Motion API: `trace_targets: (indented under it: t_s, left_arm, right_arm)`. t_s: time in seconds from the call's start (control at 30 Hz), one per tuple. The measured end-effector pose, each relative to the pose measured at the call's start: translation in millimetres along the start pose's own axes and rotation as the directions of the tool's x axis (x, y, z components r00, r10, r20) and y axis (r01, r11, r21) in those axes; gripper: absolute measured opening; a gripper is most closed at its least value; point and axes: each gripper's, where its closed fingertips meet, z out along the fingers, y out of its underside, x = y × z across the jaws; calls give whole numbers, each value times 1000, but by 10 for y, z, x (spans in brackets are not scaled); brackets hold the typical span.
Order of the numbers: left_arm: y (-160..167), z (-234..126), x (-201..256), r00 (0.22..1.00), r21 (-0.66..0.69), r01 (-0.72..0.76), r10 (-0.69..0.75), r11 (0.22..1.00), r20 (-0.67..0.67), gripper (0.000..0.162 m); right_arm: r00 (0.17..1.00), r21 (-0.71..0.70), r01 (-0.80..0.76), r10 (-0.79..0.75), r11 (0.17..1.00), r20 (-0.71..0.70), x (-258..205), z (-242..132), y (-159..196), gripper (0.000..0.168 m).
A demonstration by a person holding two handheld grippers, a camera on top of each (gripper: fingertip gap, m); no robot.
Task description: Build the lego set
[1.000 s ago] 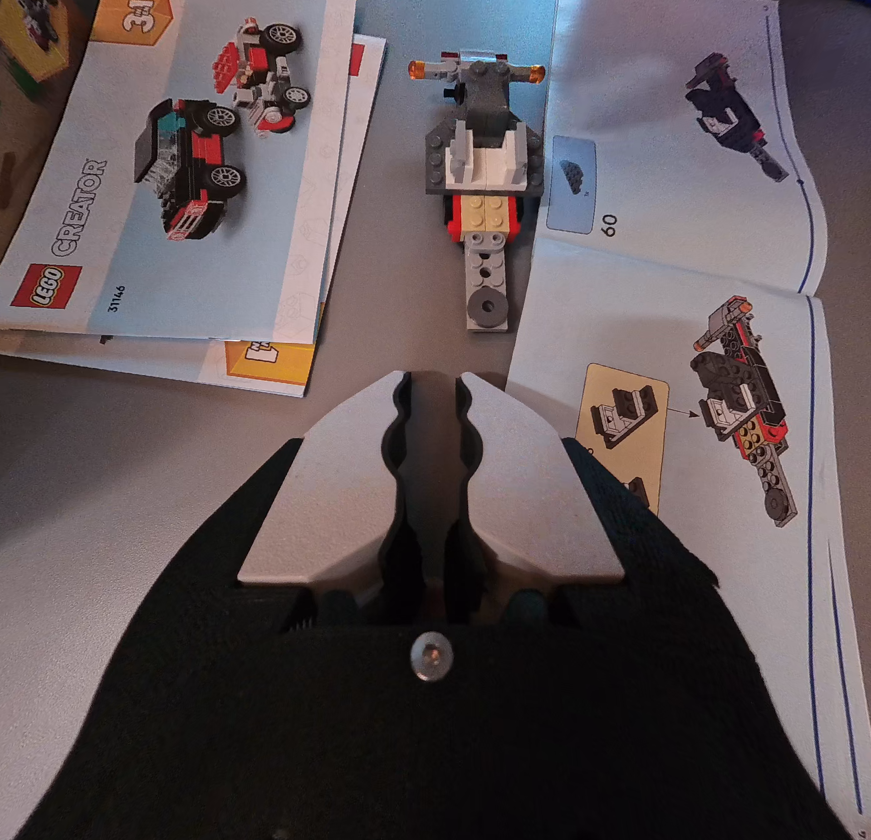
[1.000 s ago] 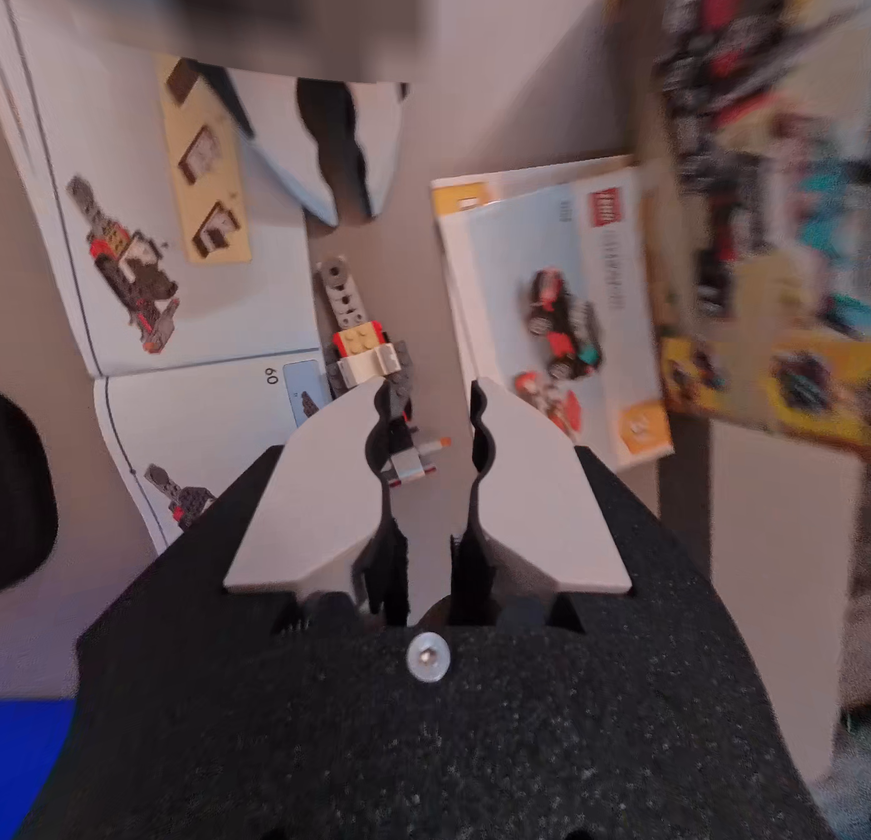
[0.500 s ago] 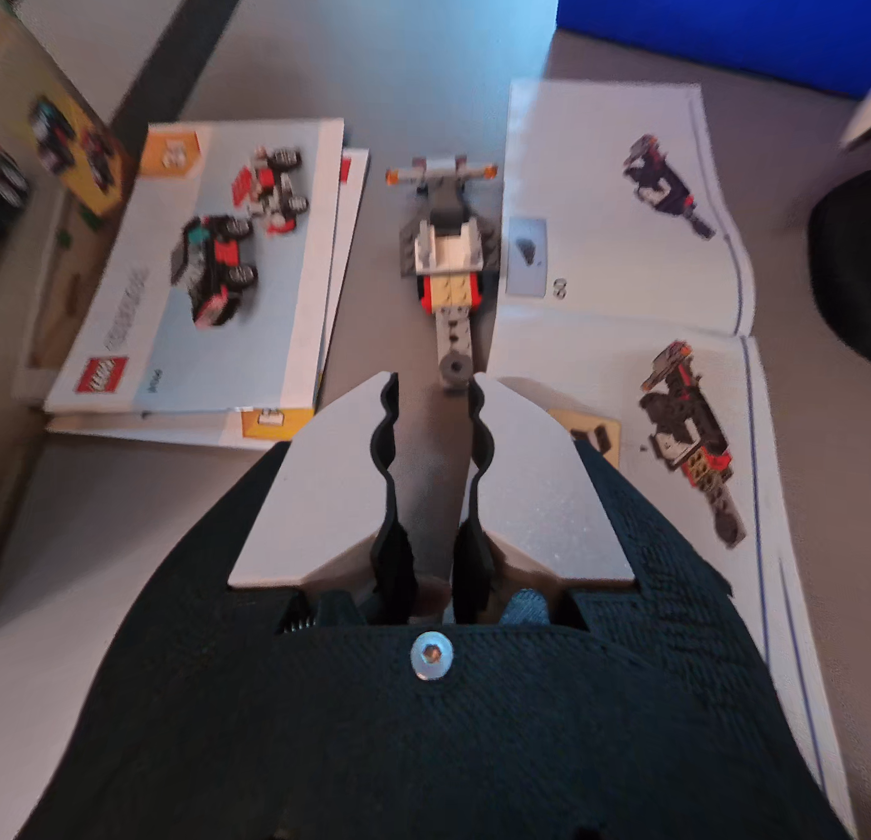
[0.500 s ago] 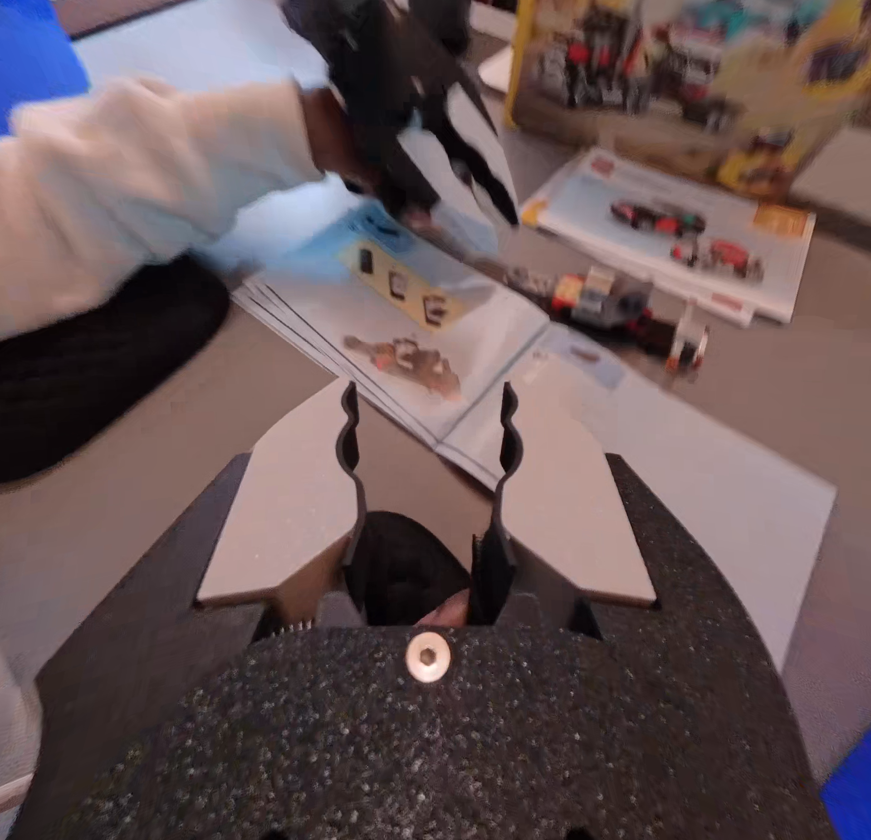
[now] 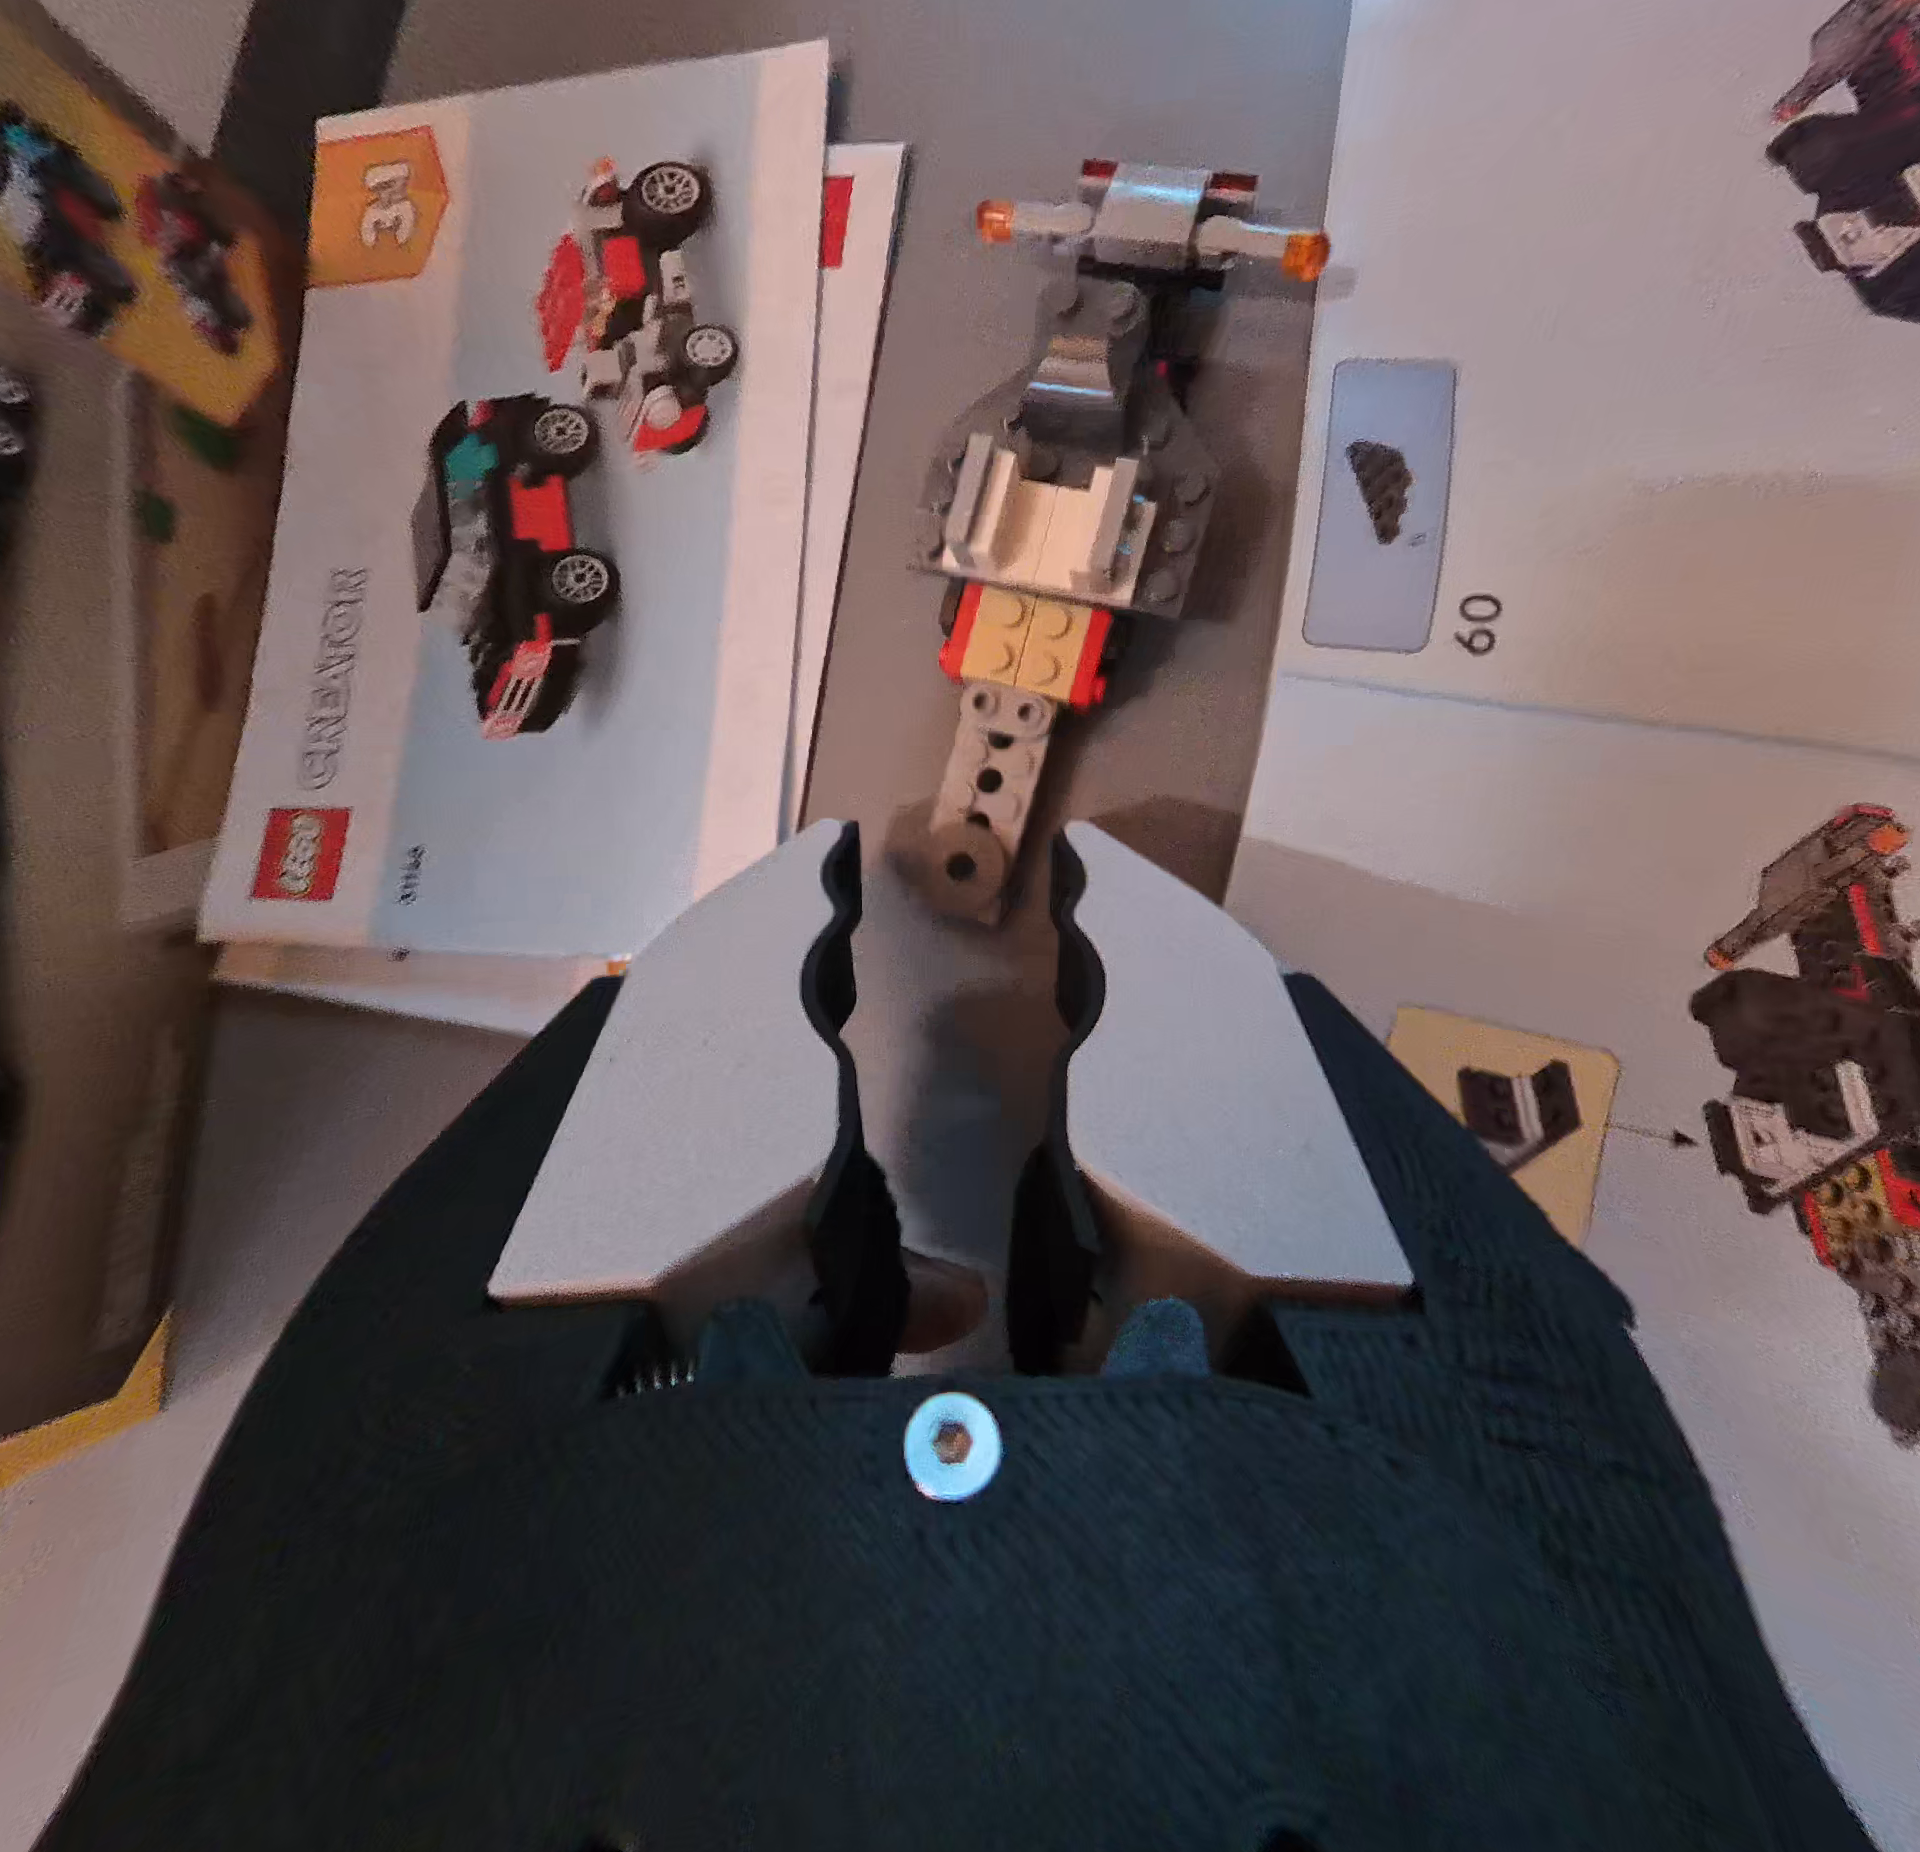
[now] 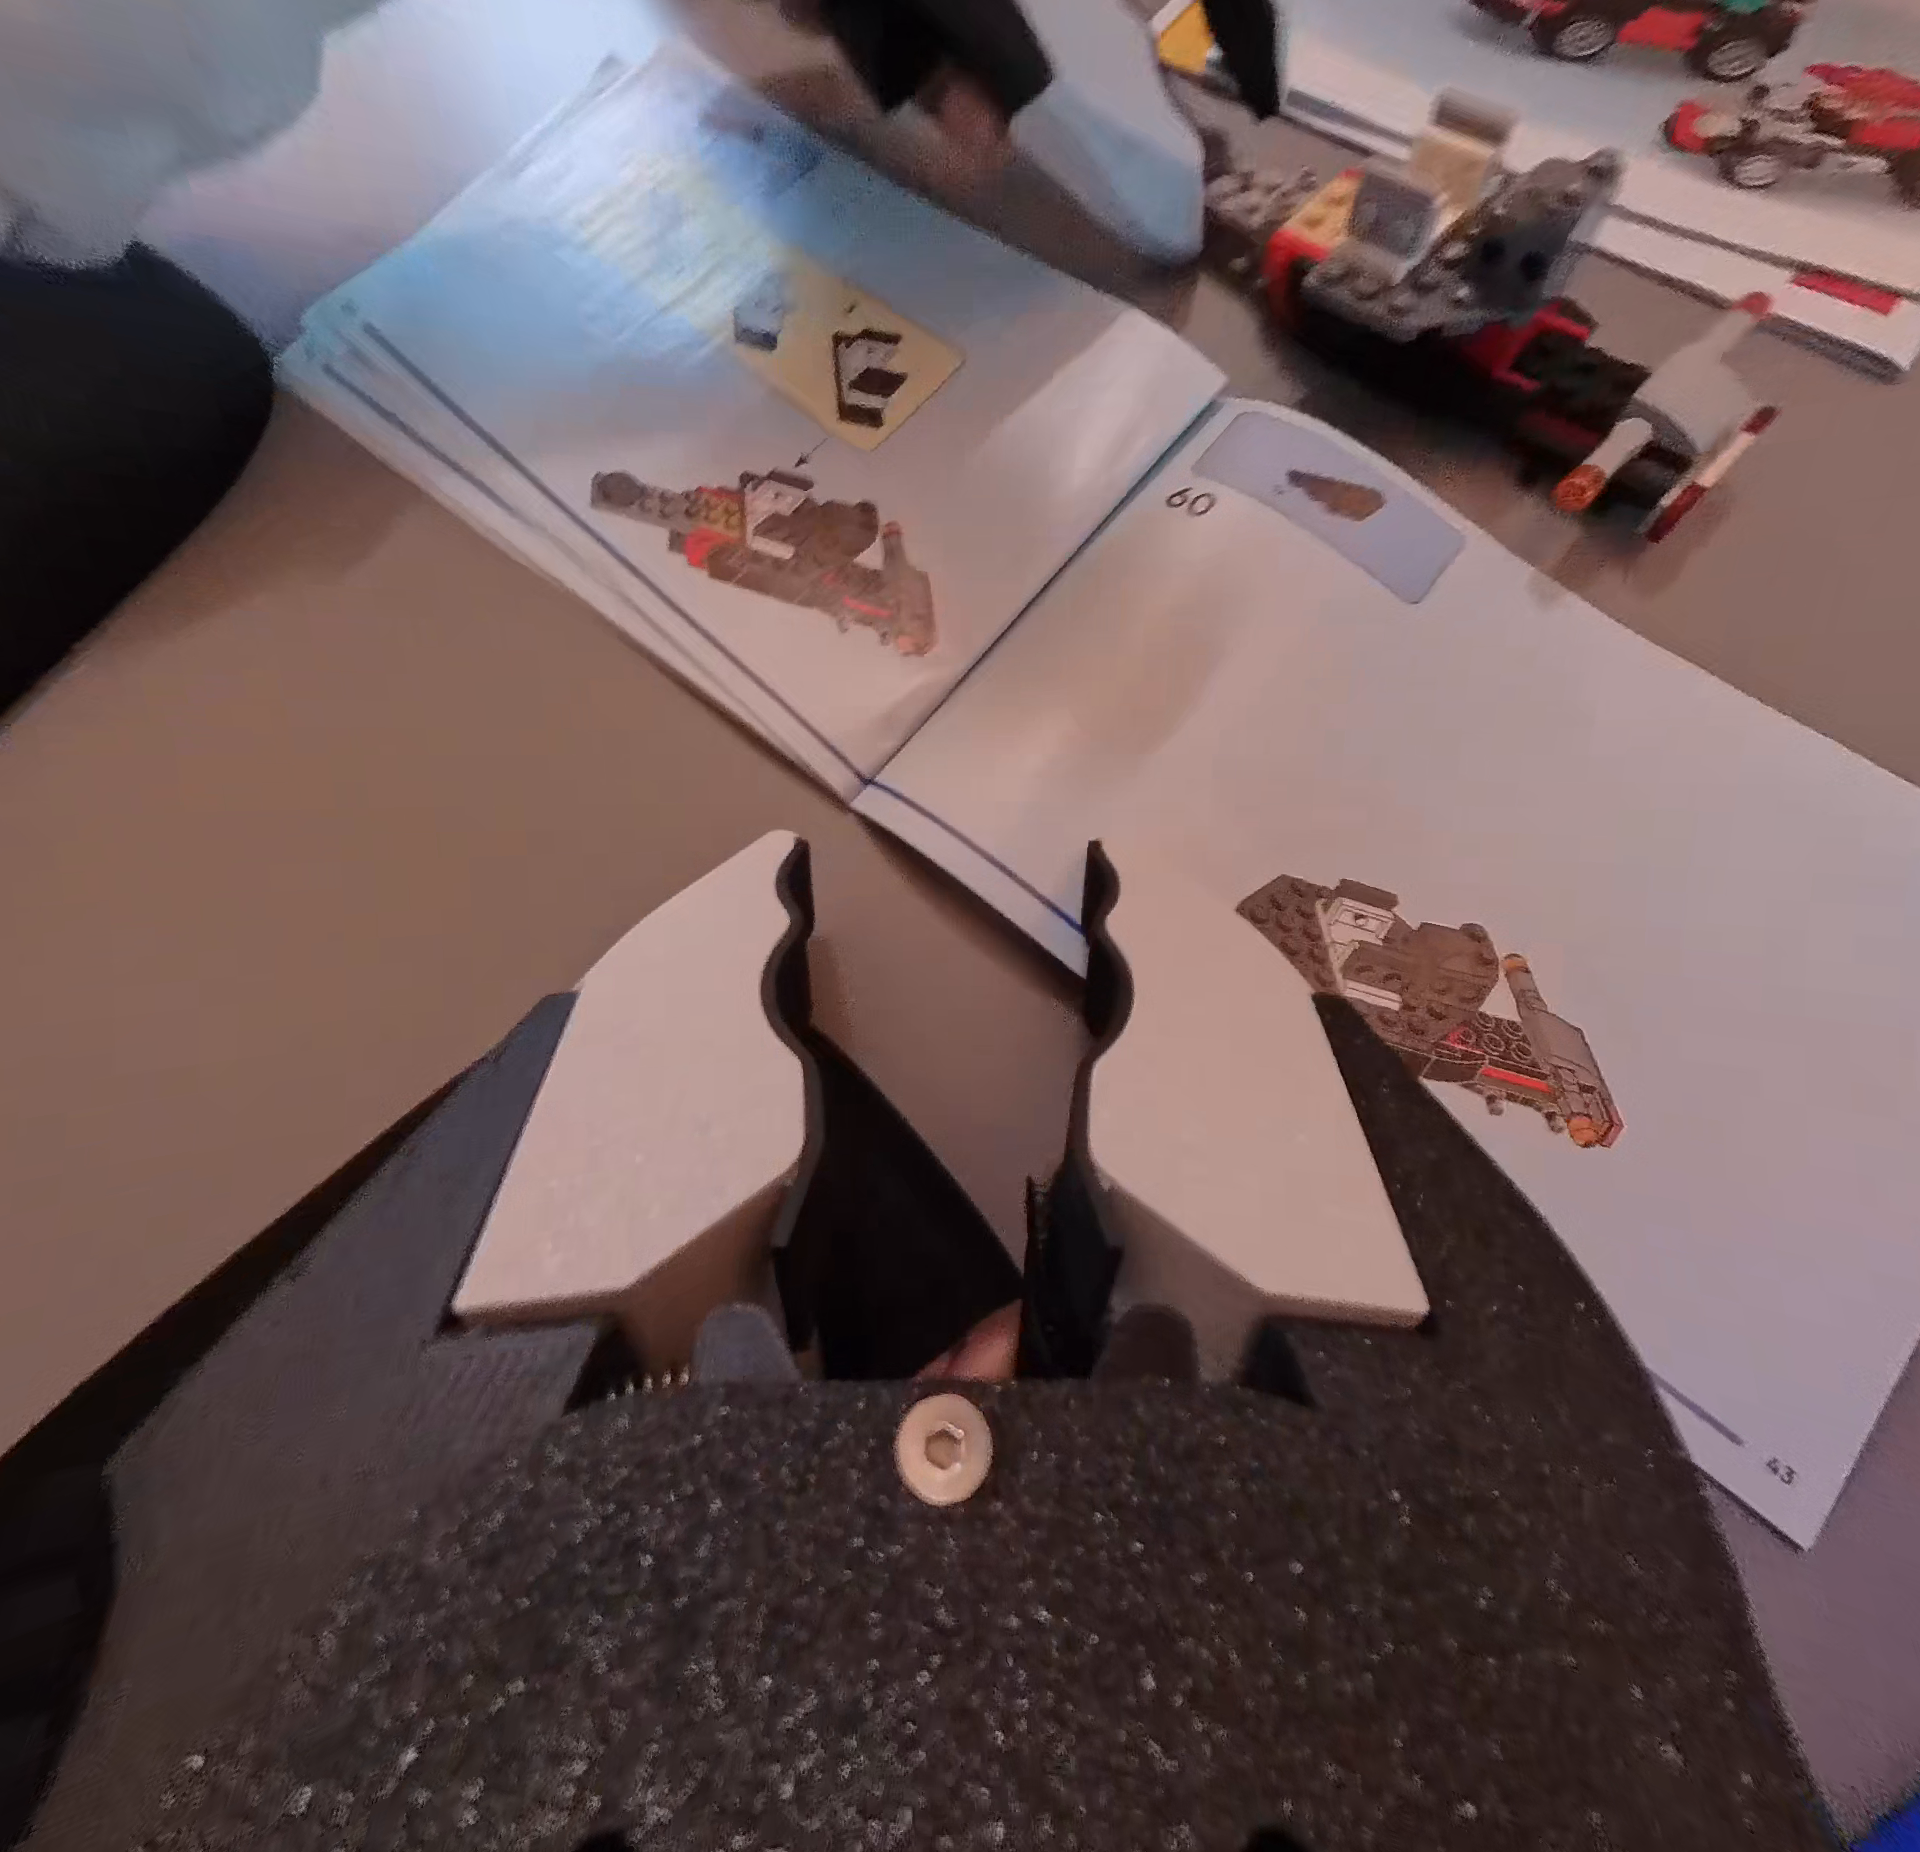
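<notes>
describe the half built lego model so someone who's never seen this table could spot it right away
On the grey table, find the open instruction booklet and the closed booklet with cars on its cover. The half-built grey, red and tan lego model lies in the gap between them. It alone is real bricks, with an orange-tipped crossbar and a holed grey beam.
</notes>
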Motion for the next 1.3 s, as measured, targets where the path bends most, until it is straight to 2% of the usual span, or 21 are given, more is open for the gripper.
trace_targets:
  t_s: [0.1, 0.2, 0.27, 0.33, 0.5, 0.6, 0.77, 0.87, 1.0, 1.13, 1.2, 1.3]
  left_arm:
    - [-14, -267, 99, 1000, 12, 14, -14, 1000, 4, 35]
    - [-20, -528, 422, 1000, 87, 7, -5, 996, -30, 36]
    - [67, -620, 657, 998, 100, 4, 2, 995, -62, 36]
    - [188, -691, 846, 996, 84, 25, -18, 996, -82, 36]
    - [319, -844, 1145, 988, 102, 121, -110, 987, -109, 36]
    - [548, -807, 1115, 986, 33, 164, -162, 986, -39, 36]
    - [691, -844, 1066, 964, 41, 266, -266, 963, -10, 35]
    - [658, -1044, 1004, 956, 94, 281, -287, 955, 62, 35]
    - [577, -1604, 1068, 920, 232, 338, -372, 912, 122, 35]
    - [618, -2332, 1350, 875, 316, 430, -476, 846, 83, 33]
    - [784, -2786, 1457, 856, 312, 438, -497, 843, 143, 33]
    - [1378, -3581, 1459, 774, 204, 470, -512, 859, 373, 34]
  right_arm:
    - [999, 20, 20, -19, 1000, -41, 68, -89, 3, 55]
    - [982, 54, -81, 89, 995, -168, 387, -287, 131, 55]
    - [966, 62, -154, 163, 986, -198, 500, -343, 229, 60]
    - [959, 36, -171, 175, 985, -222, 538, -349, 318, 63]
    - [982, 104, -114, 128, 988, -139, 311, -283, 113, 56]
    - [991, 100, -58, 69, 993, -115, 186, -205, 6, 51]
    - [993, 54, 83, -78, 995, -91, -31, -55, -120, 49]
    - [984, 2, 152, -151, 988, -90, -103, 37, -111, 47]
    - [970, -73, 217, -224, 973, -96, -138, 105, -20, 47]
    - [963, -98, 250, -258, 963, -80, -174, 132, 11, 45]
    - [971, -94, 229, -234, 969, -47, -195, 131, 17, 48]
    - [977, -64, 207, -210, 976, -32, -204, 104, 1, 50]
